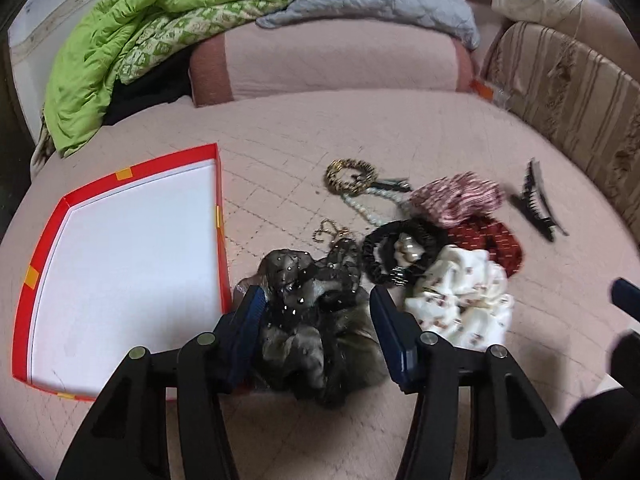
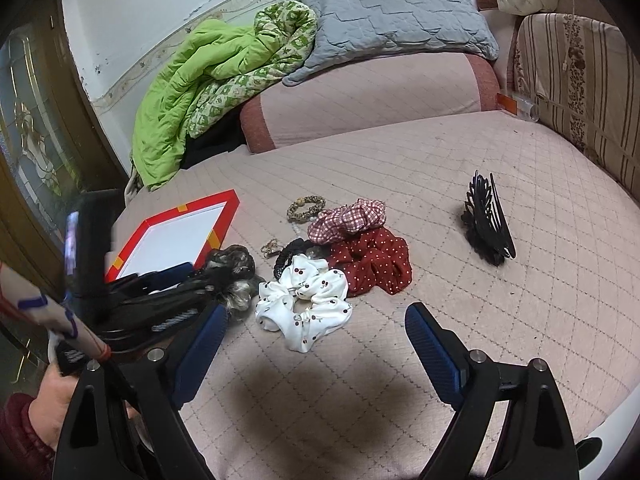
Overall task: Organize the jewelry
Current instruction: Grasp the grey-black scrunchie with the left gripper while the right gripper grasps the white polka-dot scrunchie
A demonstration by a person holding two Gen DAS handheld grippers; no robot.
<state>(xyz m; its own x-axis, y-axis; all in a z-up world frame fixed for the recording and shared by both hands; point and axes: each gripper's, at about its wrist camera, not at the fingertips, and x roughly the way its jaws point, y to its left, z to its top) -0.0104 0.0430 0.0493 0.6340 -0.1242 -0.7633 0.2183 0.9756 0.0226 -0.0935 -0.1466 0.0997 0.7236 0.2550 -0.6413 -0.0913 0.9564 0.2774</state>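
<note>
Sheer black mesh scrunchie point(image 1: 304, 304) is lying bunched on the bed point(image 1: 360, 128) directly between the fingers of the left gripper point(image 1: 316, 300), whose jaws are straddling it without clearly pressing yet. Red-rimmed box point(image 1: 218, 184) is sitting just to its left, touching nothing. Right gripper point(image 2: 312, 324) is hanging released, empty, nearer the white cherry-print scrunchie point(image 2: 308, 296).

green quilt point(image 2: 188, 92); grey pillow point(image 2: 392, 12), pink bedspread point(image 2: 460, 280), striped cushion point(image 2: 580, 92)
</note>
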